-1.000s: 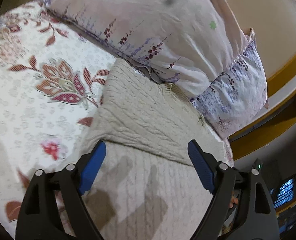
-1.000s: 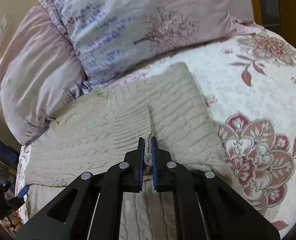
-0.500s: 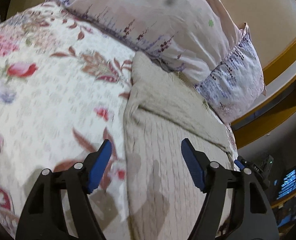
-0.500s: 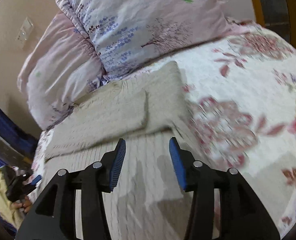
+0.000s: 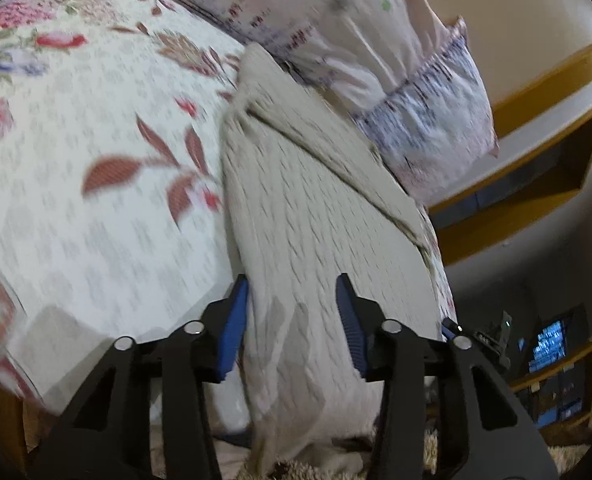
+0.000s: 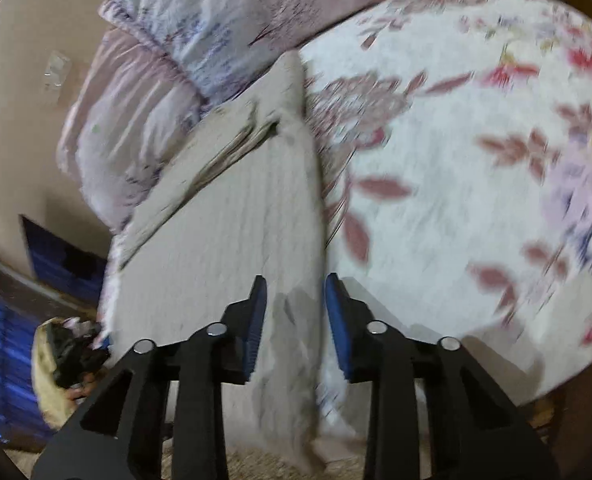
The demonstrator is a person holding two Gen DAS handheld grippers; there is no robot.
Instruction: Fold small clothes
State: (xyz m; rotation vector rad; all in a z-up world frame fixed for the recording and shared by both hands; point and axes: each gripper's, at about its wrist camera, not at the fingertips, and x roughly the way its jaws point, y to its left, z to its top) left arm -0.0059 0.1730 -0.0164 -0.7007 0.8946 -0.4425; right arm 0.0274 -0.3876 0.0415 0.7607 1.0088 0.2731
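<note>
A beige cable-knit sweater (image 5: 316, 208) lies lengthwise on the floral bed cover, its far part folded over near the pillows, its near end hanging over the bed's edge. It also shows in the right wrist view (image 6: 231, 232). My left gripper (image 5: 291, 300) is open, its blue pads either side of the sweater's near left edge. My right gripper (image 6: 296, 300) is open, straddling the sweater's near right edge. Neither holds anything. Both views are motion-blurred.
Pale floral pillows (image 5: 336, 28) lie at the head of the bed, also in the right wrist view (image 6: 199, 36). The floral bed cover (image 5: 95, 160) spreads beside the sweater. A wooden shelf (image 5: 536, 168) and a lit screen (image 5: 548, 344) are off the bed's side. Shaggy rug (image 6: 255, 460) below.
My right gripper let go of the sweater fold and opened. Both grippers pulled back from the pillows toward the near end of the sweater at the bed's edge.
</note>
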